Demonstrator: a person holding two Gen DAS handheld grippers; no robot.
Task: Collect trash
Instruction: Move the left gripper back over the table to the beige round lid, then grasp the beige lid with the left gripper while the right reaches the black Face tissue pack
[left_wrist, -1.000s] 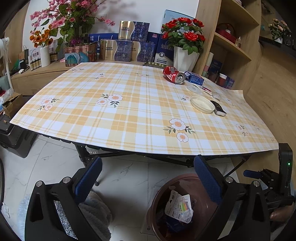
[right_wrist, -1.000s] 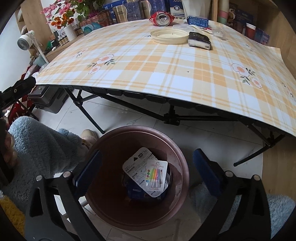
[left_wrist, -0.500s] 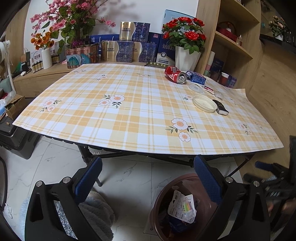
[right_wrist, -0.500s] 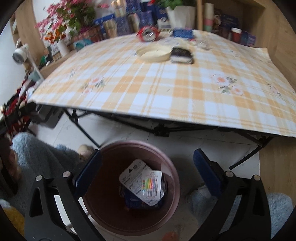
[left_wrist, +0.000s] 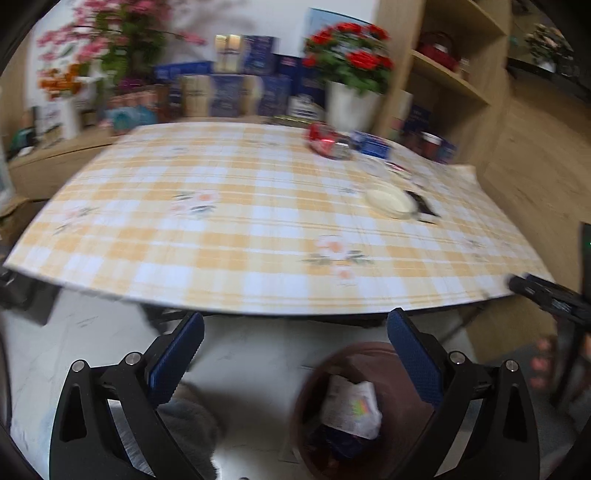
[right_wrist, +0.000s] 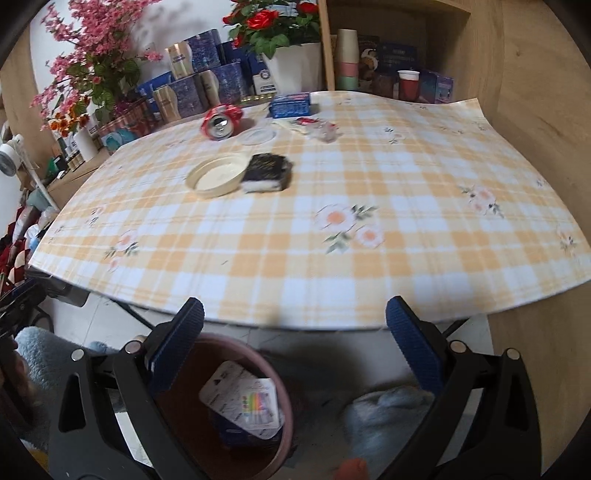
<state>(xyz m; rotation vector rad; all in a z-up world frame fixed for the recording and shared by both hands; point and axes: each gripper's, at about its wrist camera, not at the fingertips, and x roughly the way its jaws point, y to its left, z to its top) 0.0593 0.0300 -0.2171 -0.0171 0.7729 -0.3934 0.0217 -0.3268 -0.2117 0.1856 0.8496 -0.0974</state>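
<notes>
Fingers on both units spread wide, nothing between them: left gripper (left_wrist: 295, 354) and right gripper (right_wrist: 295, 350) both hang low, off the near table edge, above the brown bin (right_wrist: 236, 343) on the floor. Bin already holds a printed blister card (right_wrist: 242, 400) and something dark blue under it. Left view is motion-blurred, so detail comes from the right one. Remaining trash sits toward the far side of the checked tablecloth (right_wrist: 332, 258): crushed red can (right_wrist: 221, 122) on its side, open end facing us; cream lid (right_wrist: 216, 175) touching a dark packet (right_wrist: 267, 173); clear round lid (right_wrist: 258, 136) just beside the can; crumpled clear wrapper (right_wrist: 321, 129); blue box (right_wrist: 290, 104) behind. My read on handling: can is light, stiff, dented, likely to roll, so pinch across the body, not the ends. Cream lid is flat and rigid, needs a rim pinch. Packet looks soft and light; squeeze across its short side. Wrapper is flimsy and slippery, so take it by the bunched part.
</notes>
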